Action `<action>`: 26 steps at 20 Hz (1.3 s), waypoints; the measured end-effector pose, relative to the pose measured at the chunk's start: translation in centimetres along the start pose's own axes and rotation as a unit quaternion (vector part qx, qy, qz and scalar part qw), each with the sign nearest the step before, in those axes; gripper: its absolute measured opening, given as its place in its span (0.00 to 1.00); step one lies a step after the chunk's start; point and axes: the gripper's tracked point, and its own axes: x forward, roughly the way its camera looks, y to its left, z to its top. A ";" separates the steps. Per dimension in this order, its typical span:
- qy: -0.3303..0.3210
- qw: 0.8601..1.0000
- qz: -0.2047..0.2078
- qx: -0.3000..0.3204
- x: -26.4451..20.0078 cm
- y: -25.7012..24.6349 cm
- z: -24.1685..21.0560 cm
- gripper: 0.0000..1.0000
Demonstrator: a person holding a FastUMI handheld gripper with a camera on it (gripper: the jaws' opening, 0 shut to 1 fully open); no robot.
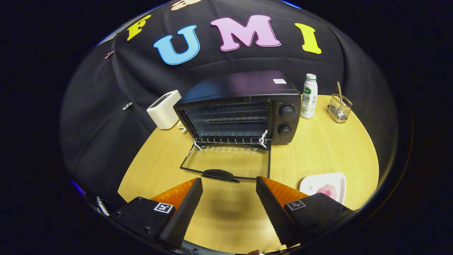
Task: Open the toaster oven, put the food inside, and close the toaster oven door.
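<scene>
Currently claw [229, 205] wide open, holding nothing, over bare tabletop [318, 148]. Just beside its right finger: white plate [313, 184] with pink food [329, 191], probably soft and light, so pinch gently across its sides. Just ahead, oven door [226, 164] lies flat, handle [218, 173] nearest. Beyond, toaster oven [240, 109] open, rack empty.

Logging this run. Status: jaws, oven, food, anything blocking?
Gripper jaws open, empty, just short of door handle. Toaster oven door folded down. Pink food on white plate beside right jaw. Path clear.
</scene>
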 end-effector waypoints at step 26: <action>0.321 0.941 -0.056 0.095 0.6 -29.3 -12.1 0.73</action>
